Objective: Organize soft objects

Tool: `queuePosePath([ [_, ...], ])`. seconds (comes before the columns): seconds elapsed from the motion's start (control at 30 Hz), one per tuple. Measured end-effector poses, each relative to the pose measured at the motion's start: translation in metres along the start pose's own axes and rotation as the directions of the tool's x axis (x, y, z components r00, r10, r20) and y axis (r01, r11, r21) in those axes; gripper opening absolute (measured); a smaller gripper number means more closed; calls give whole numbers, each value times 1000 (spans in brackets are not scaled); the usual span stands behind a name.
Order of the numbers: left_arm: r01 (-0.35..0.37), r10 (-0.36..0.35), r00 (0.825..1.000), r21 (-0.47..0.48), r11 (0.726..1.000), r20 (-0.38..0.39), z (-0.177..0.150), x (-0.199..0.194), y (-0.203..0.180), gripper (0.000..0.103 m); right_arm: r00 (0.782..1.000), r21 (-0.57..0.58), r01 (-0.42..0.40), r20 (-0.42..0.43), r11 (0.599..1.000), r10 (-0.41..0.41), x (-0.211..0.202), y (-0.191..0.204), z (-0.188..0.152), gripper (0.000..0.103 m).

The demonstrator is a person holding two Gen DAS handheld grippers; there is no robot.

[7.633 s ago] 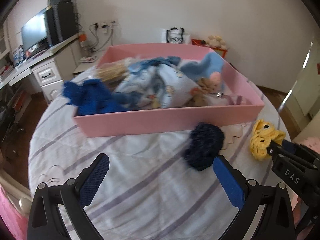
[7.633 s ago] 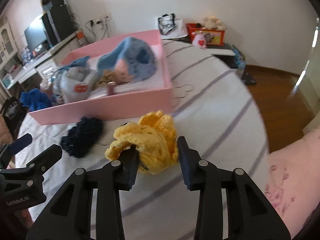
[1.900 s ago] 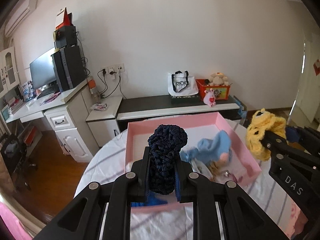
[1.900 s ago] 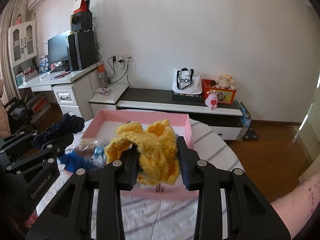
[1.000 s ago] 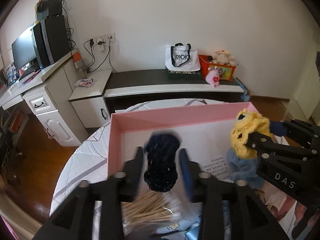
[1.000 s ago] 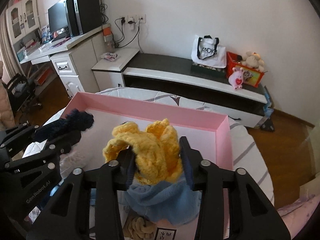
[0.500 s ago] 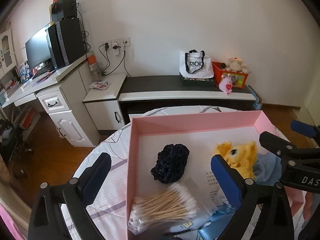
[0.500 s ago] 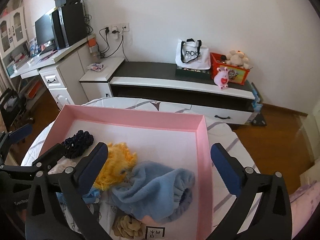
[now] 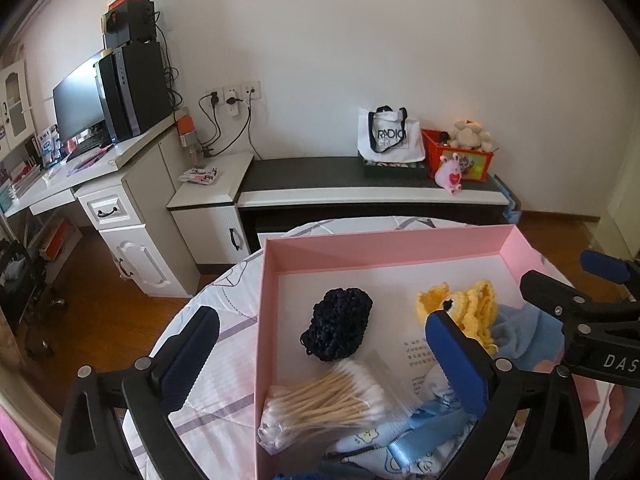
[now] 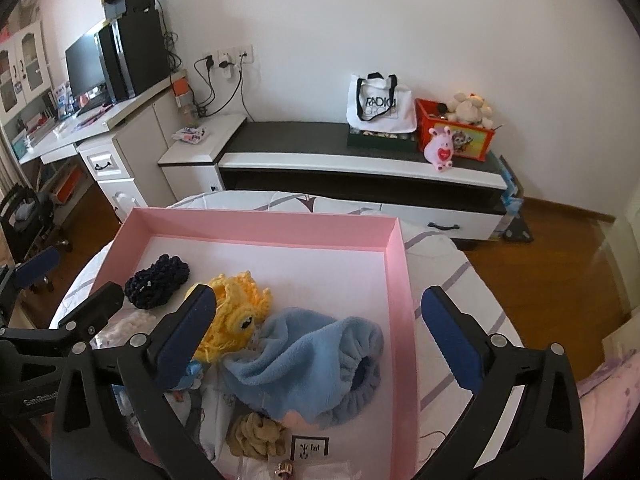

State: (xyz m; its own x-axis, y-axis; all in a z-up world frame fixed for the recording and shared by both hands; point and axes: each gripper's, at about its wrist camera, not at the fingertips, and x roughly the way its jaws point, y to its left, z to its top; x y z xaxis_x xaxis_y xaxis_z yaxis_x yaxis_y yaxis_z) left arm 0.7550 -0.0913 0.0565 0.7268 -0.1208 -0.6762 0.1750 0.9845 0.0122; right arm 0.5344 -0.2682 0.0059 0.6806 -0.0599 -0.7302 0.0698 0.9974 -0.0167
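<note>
Two crocheted pieces lie on the floor of the pink box (image 9: pixel 264 300): the dark navy crochet piece (image 9: pixel 337 329) toward its left wall and the yellow crochet piece (image 9: pixel 472 306) to the right of it, apart from each other with bare white lining between them. The navy piece is an oval lump, its long axis running diagonally from the near left toward the far right in the left wrist view. The yellow piece sits crumpled, a black eye-like dot facing up, and its near edge touches the light blue fleece item (image 10: pixel 312 360), whose gathered opening faces right in the right wrist view. Just nearer than the navy piece lies a clear bag of cotton swabs (image 9: pixel 324 400), sticks running left to right. A printed blue-and-white cloth (image 9: pixel 380 452) fills the near part of the box, and a tan scrunchie (image 10: pixel 256 434) sits below the fleece. The box rests on a round surface (image 10: pixel 452 280) covered in striped white cloth.

Both tools hang above the box holding nothing: the left tool (image 9: pixel 320 360) has its blue pads spread wide, and the right tool (image 10: pixel 320 334) likewise stands fully apart. Beyond stand a low cabinet (image 10: pixel 360 168) with a white tote bag (image 10: pixel 380 106), and a desk with a monitor (image 9: pixel 80 100).
</note>
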Motion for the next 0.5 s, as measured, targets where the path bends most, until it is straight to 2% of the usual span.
queuePosePath([
  [0.5,17,-16,997,-13,1000,71,-24,-81,-6,103,998,-7,17,65,1000,-17,-59,3,-21,103],
])
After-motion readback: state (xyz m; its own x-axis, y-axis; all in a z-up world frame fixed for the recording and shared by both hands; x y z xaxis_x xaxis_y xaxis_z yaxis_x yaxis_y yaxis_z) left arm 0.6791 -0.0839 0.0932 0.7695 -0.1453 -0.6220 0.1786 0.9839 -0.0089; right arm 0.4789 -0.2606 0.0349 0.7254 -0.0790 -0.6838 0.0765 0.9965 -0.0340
